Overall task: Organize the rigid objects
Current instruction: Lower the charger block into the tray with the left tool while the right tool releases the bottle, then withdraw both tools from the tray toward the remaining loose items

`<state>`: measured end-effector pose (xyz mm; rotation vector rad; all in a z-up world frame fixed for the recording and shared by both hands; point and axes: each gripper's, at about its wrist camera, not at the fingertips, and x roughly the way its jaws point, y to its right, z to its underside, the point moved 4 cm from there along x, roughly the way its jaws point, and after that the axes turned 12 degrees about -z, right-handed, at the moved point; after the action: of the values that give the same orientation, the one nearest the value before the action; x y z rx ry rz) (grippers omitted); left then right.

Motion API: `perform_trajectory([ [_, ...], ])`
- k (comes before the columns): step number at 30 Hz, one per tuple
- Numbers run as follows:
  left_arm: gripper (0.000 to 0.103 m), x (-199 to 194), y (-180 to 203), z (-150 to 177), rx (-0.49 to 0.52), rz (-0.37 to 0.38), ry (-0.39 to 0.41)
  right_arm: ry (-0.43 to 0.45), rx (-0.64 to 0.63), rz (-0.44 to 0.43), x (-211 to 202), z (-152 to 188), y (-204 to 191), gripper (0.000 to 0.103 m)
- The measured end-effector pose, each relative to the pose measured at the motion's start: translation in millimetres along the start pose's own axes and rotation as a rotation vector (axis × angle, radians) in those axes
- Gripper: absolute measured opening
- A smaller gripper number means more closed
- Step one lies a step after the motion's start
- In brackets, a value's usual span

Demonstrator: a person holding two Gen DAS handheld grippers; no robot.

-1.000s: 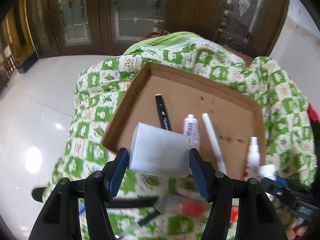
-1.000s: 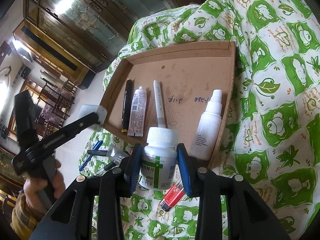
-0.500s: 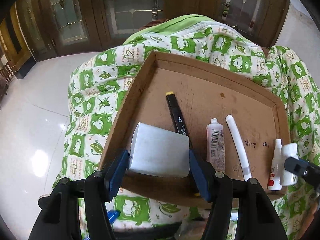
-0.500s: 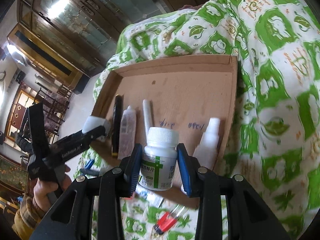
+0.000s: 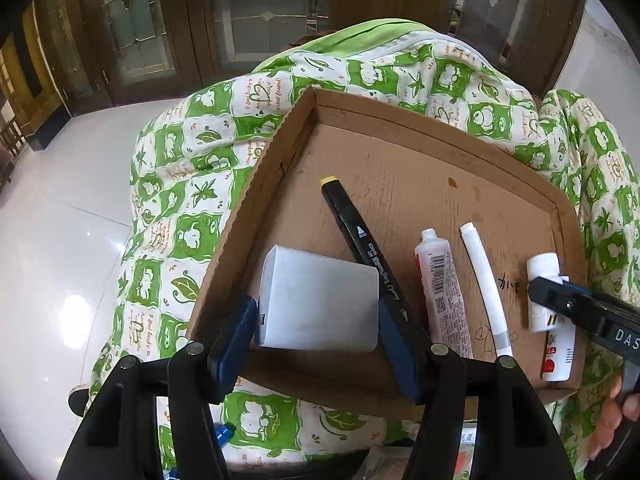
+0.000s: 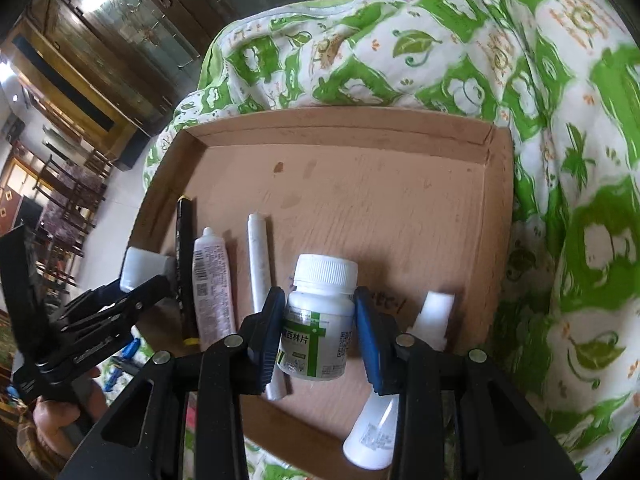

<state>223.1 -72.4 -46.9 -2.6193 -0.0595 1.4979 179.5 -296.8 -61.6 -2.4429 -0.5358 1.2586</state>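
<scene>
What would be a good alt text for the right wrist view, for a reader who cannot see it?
The right gripper holds a white pill bottle with a green cross label over a shallow cardboard tray on a green and white patterned cloth. In the tray lie a black marker, a tube, a white pen and a white spray bottle.

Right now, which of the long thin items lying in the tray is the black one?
The marker, leftmost in the cardboard tray: black barrel, yellow end cap. The tube and the stick beside it are white.
</scene>
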Motion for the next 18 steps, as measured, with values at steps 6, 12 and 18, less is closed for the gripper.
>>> perform_trajectory([
  [6,0.066,-5.7,7.0,6.7,0.016,-0.009,0.0,0.008,-0.038,0.028,7.7,-2.1,-3.4,0.034],
  [12,0.066,-11.3,10.6,10.7,0.018,-0.012,-0.008,0.028,-0.093,0.074,15.3,-4.1,-5.6,0.034],
  [18,0.075,-34.2,9.5,9.5,0.011,-0.018,0.038,0.075,-0.117,0.059,12.8,-7.3,-11.3,0.052],
])
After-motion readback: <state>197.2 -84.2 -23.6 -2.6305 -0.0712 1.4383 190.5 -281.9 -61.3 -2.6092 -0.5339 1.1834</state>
